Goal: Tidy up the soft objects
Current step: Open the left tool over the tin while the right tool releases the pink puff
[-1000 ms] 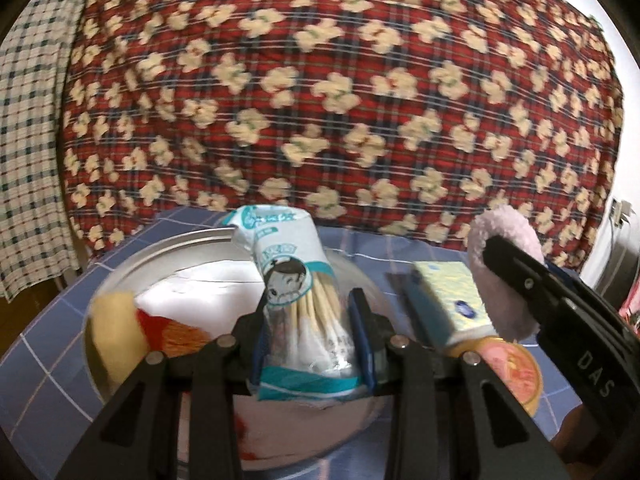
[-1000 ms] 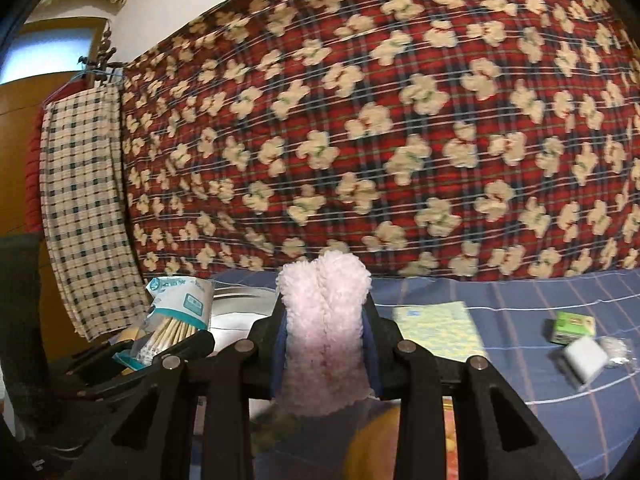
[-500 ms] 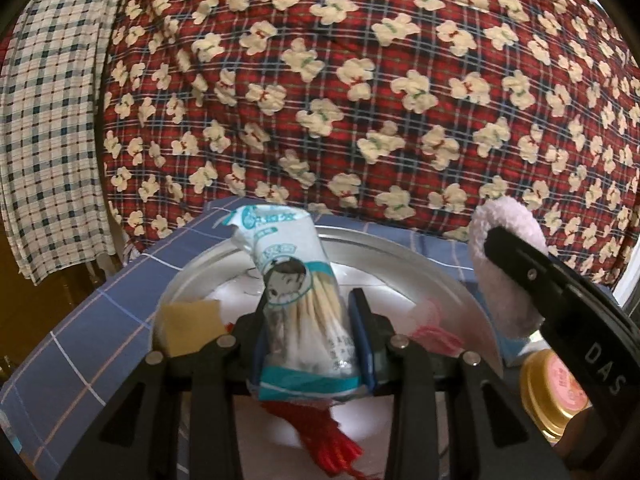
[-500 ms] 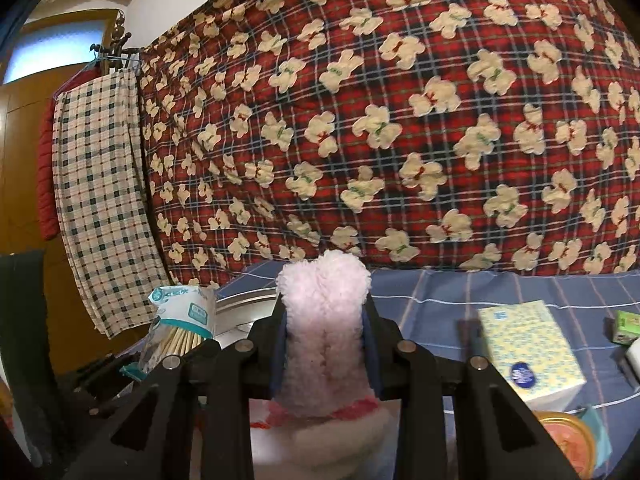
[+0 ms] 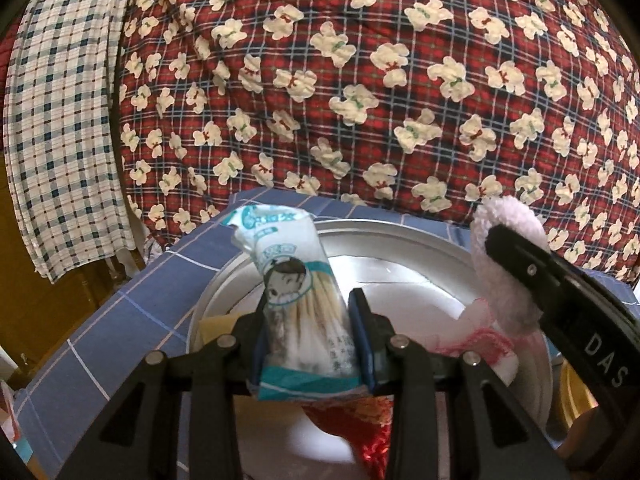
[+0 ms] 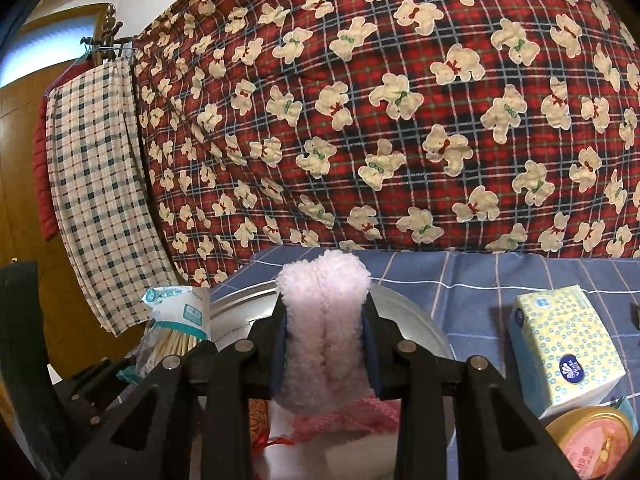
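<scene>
Both tongs have moved over the metal basin (image 5: 420,240): left tongs (image 5: 312,344) clamp the cotton-swab packet (image 5: 296,280), right tongs (image 6: 325,348) clamp the pink fluffy toy (image 6: 324,304), likely ready to drop

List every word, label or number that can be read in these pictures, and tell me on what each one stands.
"DAS": white letters on the black right gripper, seen from the left wrist.
Cotton swab bag, held in the left gripper: printed characters, too blurred to read.
Tissue box: round blue logo, too small to read.
Round tin: no readable print.
</scene>
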### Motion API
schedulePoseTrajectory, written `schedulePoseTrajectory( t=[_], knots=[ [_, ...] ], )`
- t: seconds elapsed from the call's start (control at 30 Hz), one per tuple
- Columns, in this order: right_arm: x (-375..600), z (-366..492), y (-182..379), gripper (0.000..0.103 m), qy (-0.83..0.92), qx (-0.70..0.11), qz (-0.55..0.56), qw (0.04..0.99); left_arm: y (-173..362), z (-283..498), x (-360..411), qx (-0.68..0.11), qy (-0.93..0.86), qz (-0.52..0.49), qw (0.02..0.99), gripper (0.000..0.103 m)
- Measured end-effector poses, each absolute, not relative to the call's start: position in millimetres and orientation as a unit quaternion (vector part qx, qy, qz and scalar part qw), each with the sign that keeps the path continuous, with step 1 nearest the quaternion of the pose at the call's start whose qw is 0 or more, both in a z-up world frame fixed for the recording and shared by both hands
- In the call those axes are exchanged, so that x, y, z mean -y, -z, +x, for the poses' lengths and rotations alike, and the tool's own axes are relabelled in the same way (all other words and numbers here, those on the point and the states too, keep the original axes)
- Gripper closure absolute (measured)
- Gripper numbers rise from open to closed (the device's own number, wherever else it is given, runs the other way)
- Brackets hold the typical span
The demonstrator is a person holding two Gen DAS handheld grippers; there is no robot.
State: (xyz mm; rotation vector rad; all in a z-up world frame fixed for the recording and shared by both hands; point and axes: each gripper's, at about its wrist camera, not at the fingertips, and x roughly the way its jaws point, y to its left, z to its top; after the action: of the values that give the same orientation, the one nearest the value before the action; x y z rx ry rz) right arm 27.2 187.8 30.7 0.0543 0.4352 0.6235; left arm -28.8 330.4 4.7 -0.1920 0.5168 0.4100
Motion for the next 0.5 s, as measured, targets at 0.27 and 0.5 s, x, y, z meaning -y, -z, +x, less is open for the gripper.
schedulePoseTrajectory(
  t=[0.27, 0.5],
  knots=[
    [-194, 37, -25, 0.068, -0.297, -0.236, 0.027, 0.925, -1, -24, -333, -0.261, -0.217, -0.081, 0.937, 0.068],
    [-199, 41, -18, 0.068, -0.302, -0.251, 0.019, 0.919, 0, -21, -332, -0.265, -0.224, -0.071, 0.935, 0.068]
  ],
)
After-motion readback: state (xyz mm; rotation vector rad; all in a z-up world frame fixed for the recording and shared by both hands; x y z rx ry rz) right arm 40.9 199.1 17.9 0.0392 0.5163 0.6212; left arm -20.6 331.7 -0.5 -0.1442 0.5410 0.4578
